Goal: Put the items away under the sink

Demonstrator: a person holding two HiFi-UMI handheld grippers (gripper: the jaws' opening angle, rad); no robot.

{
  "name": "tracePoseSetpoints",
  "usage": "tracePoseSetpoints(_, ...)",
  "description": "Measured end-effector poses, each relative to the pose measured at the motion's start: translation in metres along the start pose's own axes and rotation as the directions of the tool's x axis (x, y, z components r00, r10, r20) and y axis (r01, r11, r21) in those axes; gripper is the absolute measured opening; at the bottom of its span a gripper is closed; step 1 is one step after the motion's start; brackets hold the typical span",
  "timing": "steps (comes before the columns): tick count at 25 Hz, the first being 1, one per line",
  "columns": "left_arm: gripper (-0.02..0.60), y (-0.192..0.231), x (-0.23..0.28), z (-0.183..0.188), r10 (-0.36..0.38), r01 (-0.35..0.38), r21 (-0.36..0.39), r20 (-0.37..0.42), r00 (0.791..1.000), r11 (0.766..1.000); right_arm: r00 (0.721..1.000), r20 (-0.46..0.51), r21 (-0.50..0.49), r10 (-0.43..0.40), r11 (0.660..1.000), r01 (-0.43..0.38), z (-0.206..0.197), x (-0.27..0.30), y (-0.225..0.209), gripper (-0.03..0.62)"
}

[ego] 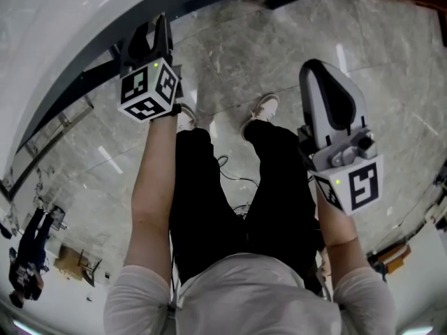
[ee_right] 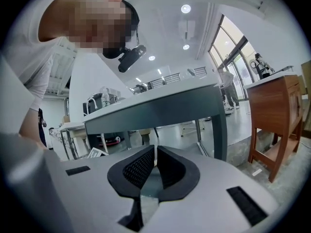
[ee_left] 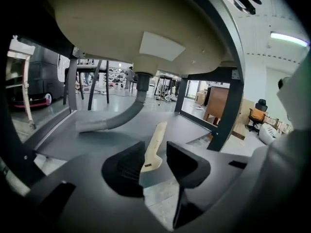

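Note:
A flat cream-coloured tool (ee_left: 154,147) with a long handle lies on the grey shelf (ee_left: 194,125) under the sink basin (ee_left: 131,28). Its near end shows in the gap between the jaws of my left gripper (ee_left: 155,148), which stand apart and open. I cannot tell whether either jaw touches it. In the head view the left gripper (ego: 150,37) reaches under the dark counter edge (ego: 77,89). My right gripper (ego: 327,93) is held up at the right, away from the sink. Its jaws (ee_right: 155,155) are shut with nothing between them.
A grey drain pipe (ee_left: 114,119) curves down from the basin to the left of the tool. A dark frame leg (ee_left: 226,106) stands at the shelf's right. The right gripper faces a grey table (ee_right: 160,108) and a wooden cabinet (ee_right: 277,115). The person's legs (ego: 237,187) stand on marble floor.

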State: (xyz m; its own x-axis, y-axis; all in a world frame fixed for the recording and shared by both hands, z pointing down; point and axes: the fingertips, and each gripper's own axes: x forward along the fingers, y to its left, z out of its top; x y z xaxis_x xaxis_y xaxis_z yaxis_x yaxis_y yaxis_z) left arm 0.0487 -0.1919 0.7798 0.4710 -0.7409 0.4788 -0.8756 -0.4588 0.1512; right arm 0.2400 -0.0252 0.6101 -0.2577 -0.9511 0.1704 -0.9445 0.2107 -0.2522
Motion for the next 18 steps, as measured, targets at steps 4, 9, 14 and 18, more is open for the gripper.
tracePoseSetpoints(4,0.050,0.004,-0.032,0.005,0.008,-0.008,-0.033,0.001,1.000,0.999,0.999,-0.050,-0.017,0.003,1.000,-0.004,0.007,-0.002,0.013,0.041)
tracePoseSetpoints(9,0.008,0.011,-0.072,0.002,0.012,-0.017,-0.072,-0.066,0.998,0.997,0.994,-0.104,-0.024,0.044,0.999,-0.047,0.033,0.003,0.049,0.041)
tracePoseSetpoints(14,0.003,0.006,-0.120,0.011,-0.031,0.015,-0.132,-0.114,0.993,0.991,0.989,-0.119,-0.029,0.092,0.995,-0.096,0.075,0.011,0.091,0.041)
tracePoseSetpoints(18,0.002,-0.007,-0.163,0.040,-0.072,0.052,-0.201,-0.095,0.993,0.978,0.981,-0.128,-0.029,0.148,0.988,-0.152,0.115,0.011,0.129,0.041)
